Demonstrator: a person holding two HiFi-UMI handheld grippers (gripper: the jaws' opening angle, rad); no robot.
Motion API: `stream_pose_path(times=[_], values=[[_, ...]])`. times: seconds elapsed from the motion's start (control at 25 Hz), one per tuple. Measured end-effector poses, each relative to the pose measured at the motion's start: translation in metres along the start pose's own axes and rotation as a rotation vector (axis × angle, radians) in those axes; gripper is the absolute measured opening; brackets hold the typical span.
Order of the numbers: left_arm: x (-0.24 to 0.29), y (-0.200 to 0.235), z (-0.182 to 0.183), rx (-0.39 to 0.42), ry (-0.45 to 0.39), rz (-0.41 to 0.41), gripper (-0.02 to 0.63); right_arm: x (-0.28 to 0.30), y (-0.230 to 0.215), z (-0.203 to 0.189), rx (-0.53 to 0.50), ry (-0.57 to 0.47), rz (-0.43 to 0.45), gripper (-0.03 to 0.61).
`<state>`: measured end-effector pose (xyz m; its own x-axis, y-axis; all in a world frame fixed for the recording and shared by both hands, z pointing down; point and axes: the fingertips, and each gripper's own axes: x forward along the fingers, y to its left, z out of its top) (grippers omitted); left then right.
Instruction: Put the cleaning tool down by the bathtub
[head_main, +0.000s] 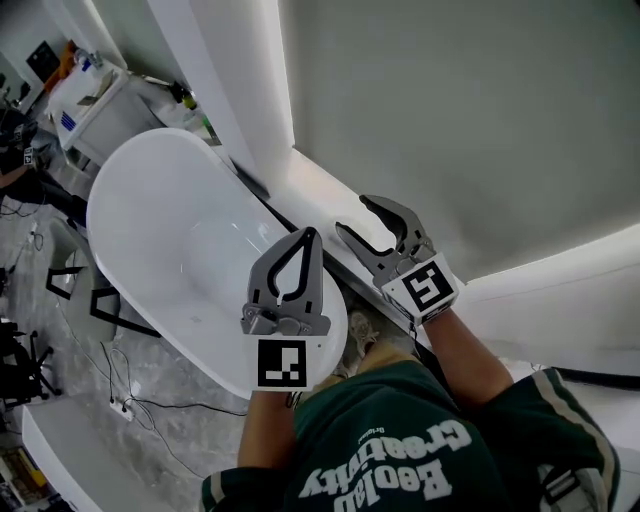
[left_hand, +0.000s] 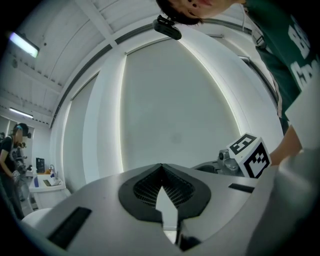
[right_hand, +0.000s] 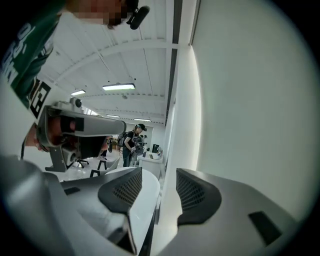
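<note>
While it's hovering over the tub's near end, left gripper (head_main: 312, 234): jaw tips are meeting, and it's gripping nothing, going by its own view (left_hand: 161, 166).
Right gripper (head_main: 352, 214): jaws are gaping wide and holding nothing. It's hanging just right of the left one, and only wall and room are showing through the gap in its own view (right_hand: 160, 194).
Cleaning tool: honestly not spotting it in any view, so I can't say where it's lying.
Progress: neither claw is carrying anything, so I'm guessing the tool is either already set down out of shot or isn't picked up yet. No way of telling which.
Bathtub (head_main: 180, 230): white oval, running from just under the grippers off to the far left, looking empty inside.
Ledge (head_main: 322, 190): white, running along the wall on the tub's right.
Dark line (head_main: 255, 190): lying between tub and ledge. Can't tell what it is.
Count: two grippers, one bathtub, zero cleaning tools showing.
Background: one person (left_hand: 11, 150) is standing far left, and another (right_hand: 131, 142) is standing far off.
</note>
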<state>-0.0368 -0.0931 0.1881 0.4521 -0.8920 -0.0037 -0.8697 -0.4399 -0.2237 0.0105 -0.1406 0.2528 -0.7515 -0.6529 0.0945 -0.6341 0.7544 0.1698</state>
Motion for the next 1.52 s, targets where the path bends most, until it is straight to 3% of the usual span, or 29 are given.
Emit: stream_pose_path(times=[0.44,0.64,0.92,1.16,1.52], values=[[-0.024,-0.001,0.030,-0.011,-0.067,-0.021,0.002,-0.032,0.028,0.054,-0.006,-0.127,-0.034,0.207],[-0.032,-0.002,0.036,-0.025,-0.072,-0.023,0.002,-0.043,0.031,0.068,-0.006,-0.164,-0.067,0.116],[-0.028,-0.013,0.042,0.026,-0.103,-0.063,0.002,-0.057,0.035,0.089,0.005,-0.245,-0.085,0.018],[-0.039,-0.020,0.048,0.023,-0.117,-0.065,0.002,-0.066,0.053,0.091,-0.017,-0.232,-0.064,0.017],[-0.041,-0.028,0.045,0.024,-0.119,-0.077,0.002,-0.074,0.056,0.080,0.006,-0.183,-0.100,0.015]])
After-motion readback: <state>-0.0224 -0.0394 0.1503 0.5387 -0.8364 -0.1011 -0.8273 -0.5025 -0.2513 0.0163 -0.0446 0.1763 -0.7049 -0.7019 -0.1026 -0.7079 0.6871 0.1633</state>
